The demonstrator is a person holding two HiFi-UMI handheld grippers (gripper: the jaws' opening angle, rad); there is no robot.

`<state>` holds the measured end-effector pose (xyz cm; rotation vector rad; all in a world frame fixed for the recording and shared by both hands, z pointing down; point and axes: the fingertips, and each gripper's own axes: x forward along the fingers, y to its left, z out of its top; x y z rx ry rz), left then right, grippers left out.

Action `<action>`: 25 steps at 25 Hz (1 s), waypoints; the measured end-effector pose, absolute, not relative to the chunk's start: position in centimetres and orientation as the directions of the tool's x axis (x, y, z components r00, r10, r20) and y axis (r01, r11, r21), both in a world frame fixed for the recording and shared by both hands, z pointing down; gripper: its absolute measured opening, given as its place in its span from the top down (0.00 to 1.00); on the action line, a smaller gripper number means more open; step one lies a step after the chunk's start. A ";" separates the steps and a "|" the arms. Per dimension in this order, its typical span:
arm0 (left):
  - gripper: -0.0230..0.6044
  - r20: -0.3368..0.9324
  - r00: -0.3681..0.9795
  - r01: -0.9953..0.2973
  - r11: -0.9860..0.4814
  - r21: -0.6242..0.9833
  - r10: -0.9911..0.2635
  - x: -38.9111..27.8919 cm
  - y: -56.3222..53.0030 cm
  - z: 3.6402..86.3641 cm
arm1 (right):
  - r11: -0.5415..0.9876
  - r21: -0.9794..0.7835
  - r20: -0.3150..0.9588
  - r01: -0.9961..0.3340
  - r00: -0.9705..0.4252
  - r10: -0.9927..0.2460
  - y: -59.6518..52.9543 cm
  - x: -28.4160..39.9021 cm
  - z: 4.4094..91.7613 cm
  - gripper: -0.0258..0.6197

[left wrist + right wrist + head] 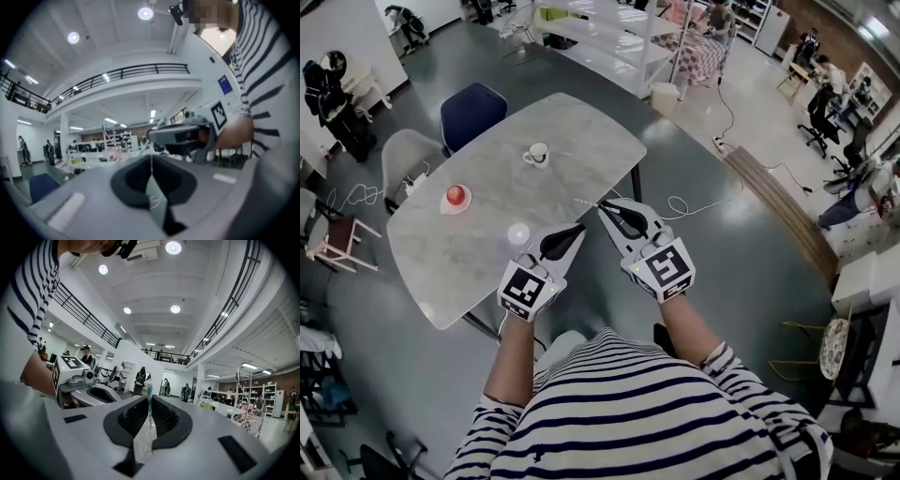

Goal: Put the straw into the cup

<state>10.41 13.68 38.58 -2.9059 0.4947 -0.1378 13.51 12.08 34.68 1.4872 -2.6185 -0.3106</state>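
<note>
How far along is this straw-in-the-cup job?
Started, not finished. Done: the right claw is shut on the teal-striped straw, held over the grey marble table. In hand: the left claw pinches a clear wrapper film, so unwrapping seems under way. Left: the white cup sits apart across the table with no straw in it; the straw must go there.

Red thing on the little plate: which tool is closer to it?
Left. In the head view the left tool sits right of the red thing; the right tool is farther right.
</note>
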 end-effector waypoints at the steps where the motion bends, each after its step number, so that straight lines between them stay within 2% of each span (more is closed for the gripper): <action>1: 0.95 0.063 0.938 -0.323 -0.925 -0.201 -0.341 10.4 13.4 38.6 | 0.504 0.229 -0.002 -0.833 -0.518 -0.855 11.8 13.5 34.8 0.92; 9: 0.95 0.052 0.919 -0.378 -0.909 -0.177 -0.392 9.1 8.4 39.2 | 0.541 0.216 0.019 -0.813 -0.551 -0.835 7.4 12.5 36.0 0.92; 25: 0.95 0.037 0.918 -0.388 -0.913 -0.129 -0.396 8.0 -11.0 41.0 | 0.554 0.218 0.061 -0.803 -0.555 -0.829 -11.1 11.5 37.3 0.92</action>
